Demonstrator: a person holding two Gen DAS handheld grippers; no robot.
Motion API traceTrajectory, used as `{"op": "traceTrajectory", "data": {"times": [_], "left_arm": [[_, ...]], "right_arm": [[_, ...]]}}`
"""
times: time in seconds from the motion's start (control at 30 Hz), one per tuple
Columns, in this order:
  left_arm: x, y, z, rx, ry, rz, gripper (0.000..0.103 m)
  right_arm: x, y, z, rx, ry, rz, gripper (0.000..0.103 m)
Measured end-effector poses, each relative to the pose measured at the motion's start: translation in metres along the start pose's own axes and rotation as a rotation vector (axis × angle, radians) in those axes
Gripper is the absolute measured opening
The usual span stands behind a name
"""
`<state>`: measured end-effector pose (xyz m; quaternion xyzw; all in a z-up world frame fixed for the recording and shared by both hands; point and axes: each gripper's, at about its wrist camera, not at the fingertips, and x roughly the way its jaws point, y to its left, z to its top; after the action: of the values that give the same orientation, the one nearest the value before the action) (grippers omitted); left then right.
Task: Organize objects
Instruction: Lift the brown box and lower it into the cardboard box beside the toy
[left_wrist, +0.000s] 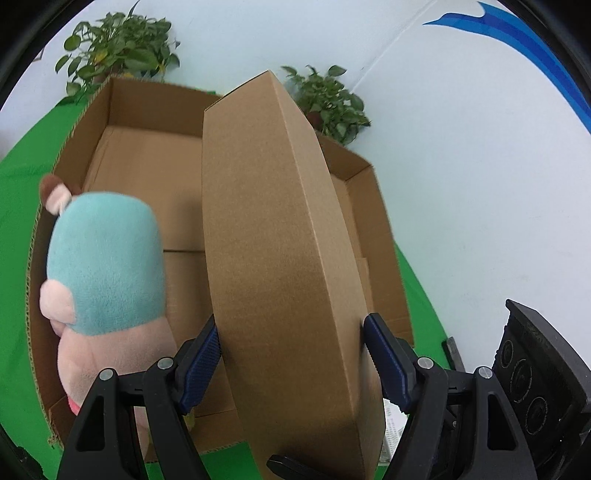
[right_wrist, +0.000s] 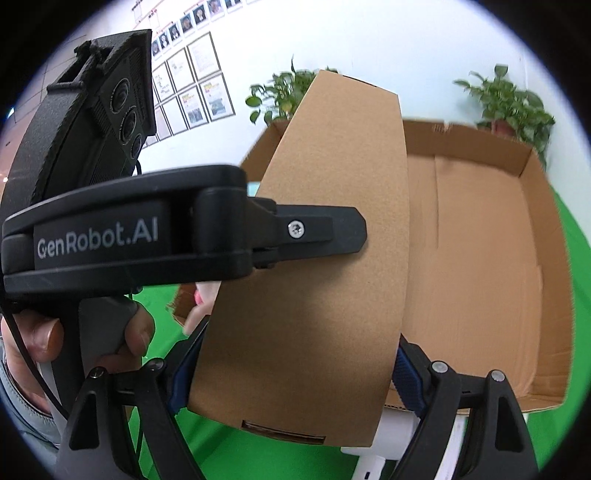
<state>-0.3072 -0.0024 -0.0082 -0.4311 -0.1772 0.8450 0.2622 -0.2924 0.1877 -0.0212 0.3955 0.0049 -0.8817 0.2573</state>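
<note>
Flat closed carton is clamped by left tool and right tool, hanging over open box for storing beside plush toy.

Flat carton held on edge blocks the middle of the open box; the box floor behind it is unseen from the left wrist view. Carton's lower end runs past the bottom edge there. Plush toy: face turned away, base hidden behind the left tool. From the right wrist view the toy shows only as pale slivers behind the carton. Both potted plants smeared by motion blur. Wall posters too small to read. White item under the right tool cut off, unidentifiable. Person's hand partly out of frame.
</note>
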Motion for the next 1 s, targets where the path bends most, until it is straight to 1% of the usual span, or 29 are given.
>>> {"op": "traceTrajectory", "data": {"times": [0.23, 0.33, 0.47, 0.7, 0.87, 0.93, 1.0], "left_arm": [[0.028, 0.03, 0.004, -0.054, 0.035, 0.032, 0.074], [0.028, 0.031, 0.005, -0.051, 0.013, 0.055, 0.075], [0.029, 0.035, 0.0, -0.061, 0.019, 0.065, 0.075], [0.021, 0.038, 0.005, -0.061, 0.024, 0.071, 0.075], [0.018, 0.04, 0.008, -0.063, 0.041, 0.054, 0.075], [0.021, 0.037, 0.007, -0.038, 0.058, 0.06, 0.074], [0.021, 0.033, 0.004, -0.007, 0.059, 0.088, 0.072]], "right_arm": [[0.028, -0.015, -0.008, 0.032, 0.054, 0.044, 0.085], [0.029, -0.021, -0.007, 0.047, 0.054, 0.066, 0.085], [0.027, -0.024, -0.006, 0.054, 0.052, 0.079, 0.085], [0.025, -0.024, 0.0, 0.054, 0.067, 0.084, 0.084], [0.023, -0.021, 0.005, 0.057, 0.075, 0.071, 0.084], [0.022, -0.021, 0.001, 0.057, 0.074, 0.062, 0.084], [0.024, -0.023, -0.004, 0.065, 0.075, 0.044, 0.084]]}}
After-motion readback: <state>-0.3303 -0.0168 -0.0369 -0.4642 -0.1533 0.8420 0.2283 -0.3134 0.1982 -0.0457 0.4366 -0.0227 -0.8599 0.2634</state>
